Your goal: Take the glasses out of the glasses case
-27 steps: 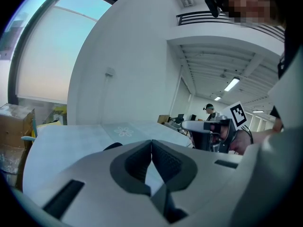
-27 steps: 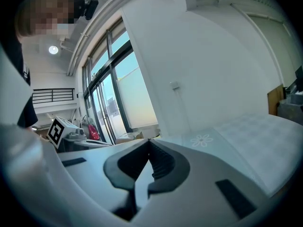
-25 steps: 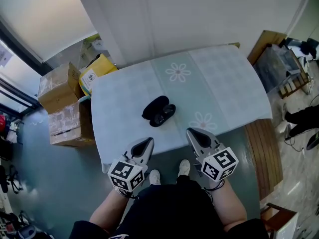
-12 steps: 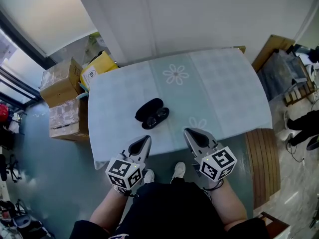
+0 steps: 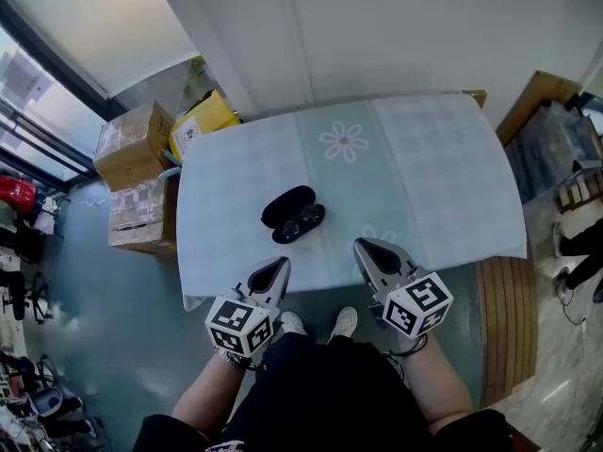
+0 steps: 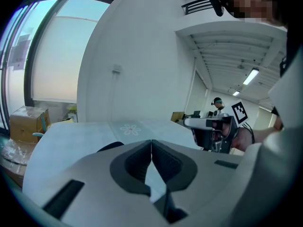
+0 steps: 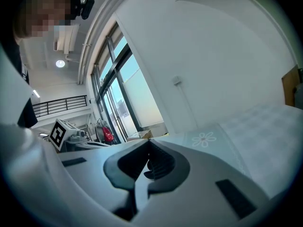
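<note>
Nearest the camera, the person's shoes (image 5: 292,323) stood just short of the table's near edge. Over the last second the only real change was a small drift of the head view. Neither gripper advanced.

The left gripper (image 5: 273,271) remained at the table's near edge, and the left gripper view showed its jaws pressed together with nothing between them. The right gripper (image 5: 369,252) stayed level with it on the other side, jaws likewise clenched on nothing in the right gripper view. Each gripper appeared in the other's view, held beside it and apart.

Beyond them, on the pale green tablecloth (image 5: 443,177), the black glasses case (image 5: 293,215) lay where it had been, a little left of the midline and clear of both grippers. It looked already open, its two halves lying side by side. Something glinted in the nearer half, probably the glasses (image 5: 303,225), though the detail was too small to be sure. A flower print (image 5: 343,141) sat further back on the cloth, and cardboard boxes (image 5: 132,144) stood on the floor off the far left corner.

So the task had not begun. Both jaws would need to part, and the likely first move was a reach forward to the case, one gripper steadying it.
</note>
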Available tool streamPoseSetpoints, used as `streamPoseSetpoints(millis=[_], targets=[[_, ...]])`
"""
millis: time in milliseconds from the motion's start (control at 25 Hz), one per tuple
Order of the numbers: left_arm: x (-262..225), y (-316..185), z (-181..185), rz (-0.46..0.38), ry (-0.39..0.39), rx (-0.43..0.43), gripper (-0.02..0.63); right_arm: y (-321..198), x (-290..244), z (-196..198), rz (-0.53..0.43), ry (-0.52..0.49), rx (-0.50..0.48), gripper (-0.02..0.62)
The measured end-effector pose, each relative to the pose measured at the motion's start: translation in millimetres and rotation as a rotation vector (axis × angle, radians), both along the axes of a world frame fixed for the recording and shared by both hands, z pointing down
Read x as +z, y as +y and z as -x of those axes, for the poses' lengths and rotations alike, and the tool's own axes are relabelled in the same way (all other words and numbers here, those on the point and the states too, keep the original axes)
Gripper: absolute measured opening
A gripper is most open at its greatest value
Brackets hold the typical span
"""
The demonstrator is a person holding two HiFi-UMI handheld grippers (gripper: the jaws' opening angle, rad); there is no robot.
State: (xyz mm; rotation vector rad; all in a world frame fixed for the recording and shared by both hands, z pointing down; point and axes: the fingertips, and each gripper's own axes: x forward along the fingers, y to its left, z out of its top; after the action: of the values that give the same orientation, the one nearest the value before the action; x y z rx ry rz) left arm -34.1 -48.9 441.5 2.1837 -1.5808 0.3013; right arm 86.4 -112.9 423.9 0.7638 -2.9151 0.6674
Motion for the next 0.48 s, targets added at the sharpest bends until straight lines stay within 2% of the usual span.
streamPoseSetpoints(millis=[240, 480], targets=[[-2.0, 1.0, 1.6, 0.014, -0.028, -0.011, 0.029, -1.5, -0.2, 1.1, 0.015, -0.029, -0.012, 0.023], [12.5, 2.1, 3.8, 0.039, -0.031, -0.016, 0.029, 0.0, 8.2, 1.1, 0.035, -0.017, -0.012, 0.023]])
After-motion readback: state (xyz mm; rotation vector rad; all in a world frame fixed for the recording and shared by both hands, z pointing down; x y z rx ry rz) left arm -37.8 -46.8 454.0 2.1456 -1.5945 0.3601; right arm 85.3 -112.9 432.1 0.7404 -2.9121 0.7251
